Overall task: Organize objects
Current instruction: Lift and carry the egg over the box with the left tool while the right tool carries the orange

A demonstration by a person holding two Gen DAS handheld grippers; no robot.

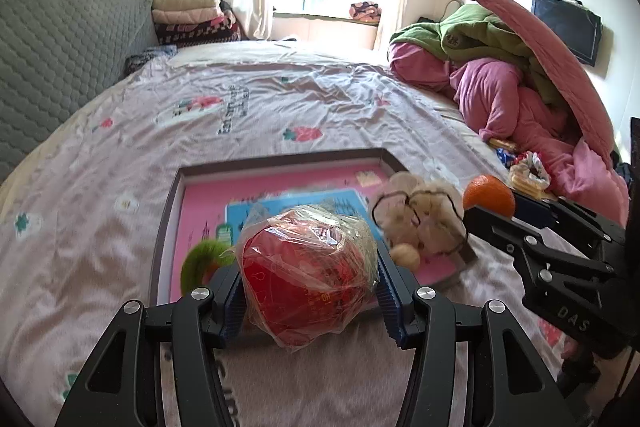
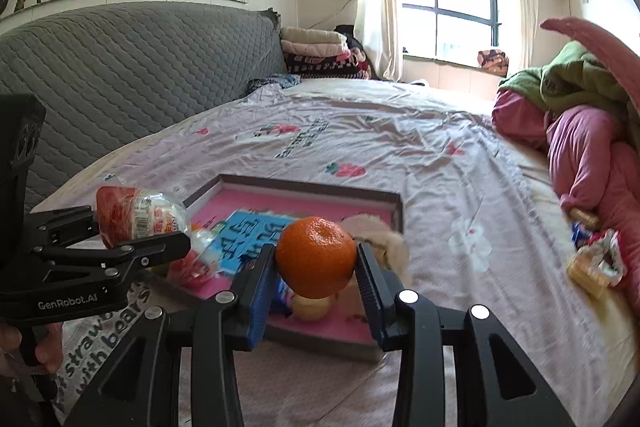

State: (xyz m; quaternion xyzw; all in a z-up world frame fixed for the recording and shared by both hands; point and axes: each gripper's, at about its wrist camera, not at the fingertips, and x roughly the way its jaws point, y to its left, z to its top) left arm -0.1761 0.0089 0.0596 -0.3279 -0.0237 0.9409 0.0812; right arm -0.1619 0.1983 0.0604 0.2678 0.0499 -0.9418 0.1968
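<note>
The tray (image 1: 280,163) lying on the bedspread (image 1: 120,131) is the landmark here, and both hands are working at its near end. The left gripper (image 1: 310,291) is clamping a red object wrapped in clear plastic (image 1: 308,275); its ribbed pads are pressing into the wrap on either side, and the bundle is hanging over the near edge of the tray, toward its left half. The right gripper (image 2: 316,263) is pinching an orange (image 2: 316,257) between its blue pads, and that fruit is hovering over the tray's near right part, above a small pale round thing (image 2: 310,307) resting on the pink floor of the tray.

The relation that matters, as I judge it, is that each held thing is sitting directly ahead of its own gripper and above the tray rather than beside it, so any setting-down is going straight downward and a little forward. The left hand is nearer the tray's left side, where a green curved thing (image 1: 200,259) is lying; the right hand is nearer the right corner, where a fluffy beige toy (image 1: 420,215) is crowding the rim. The wrapped bundle is roughly round, so I cannot tell a long axis. Well off to the tray's right, loose snack packets (image 2: 596,263) are lying by the pink bedding (image 2: 592,155).
</note>
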